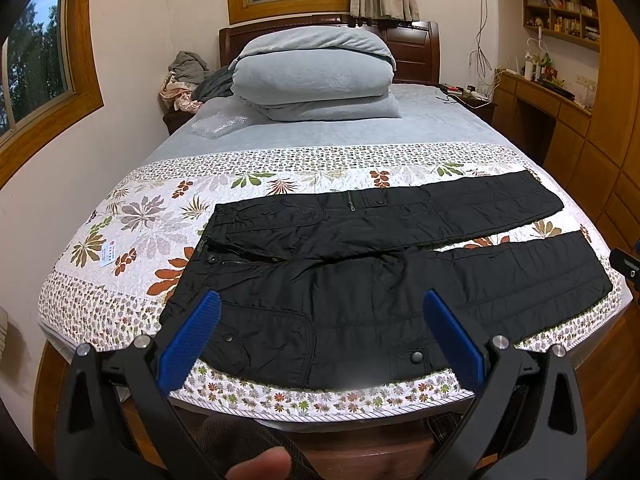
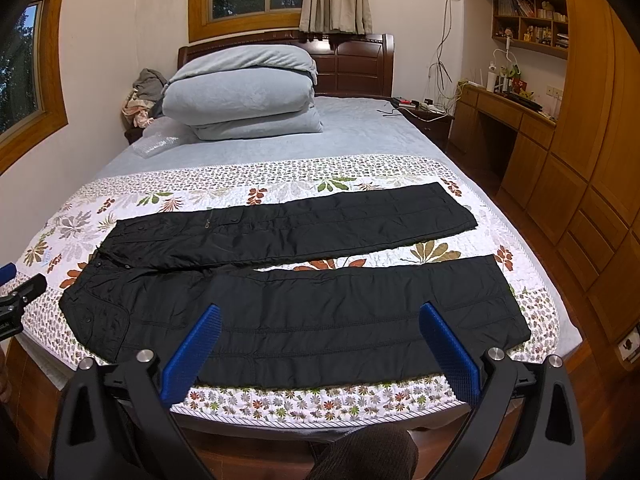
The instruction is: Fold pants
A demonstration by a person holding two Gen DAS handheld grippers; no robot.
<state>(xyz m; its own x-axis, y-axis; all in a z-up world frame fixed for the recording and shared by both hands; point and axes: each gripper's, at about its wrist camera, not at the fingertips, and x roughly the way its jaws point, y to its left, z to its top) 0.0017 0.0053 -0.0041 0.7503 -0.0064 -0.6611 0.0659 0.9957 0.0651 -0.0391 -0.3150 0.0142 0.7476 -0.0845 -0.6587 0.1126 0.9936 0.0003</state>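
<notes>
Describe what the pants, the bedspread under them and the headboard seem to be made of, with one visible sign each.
Pants: probably padded synthetic, nylon-like; a slight sheen and quilted stitch lines.
Bedspread: likely quilted cotton; matte, floral print, puckered stitching.
Headboard: dark wood, polished or varnished; carved panels with a soft gloss.

A: I log the occlusions. In the left wrist view my left gripper (image 1: 320, 312) covers the waistband corner of the pants (image 1: 360, 280) behind its blue pads (image 1: 188, 344).

B: And the right view?

A: The right gripper (image 2: 320, 324) hides part of the near leg's lower edge. The left gripper is cut by the frame edge there. Items on the shelf (image 2: 532, 12) are too small to identify.

B: Noted.
</notes>
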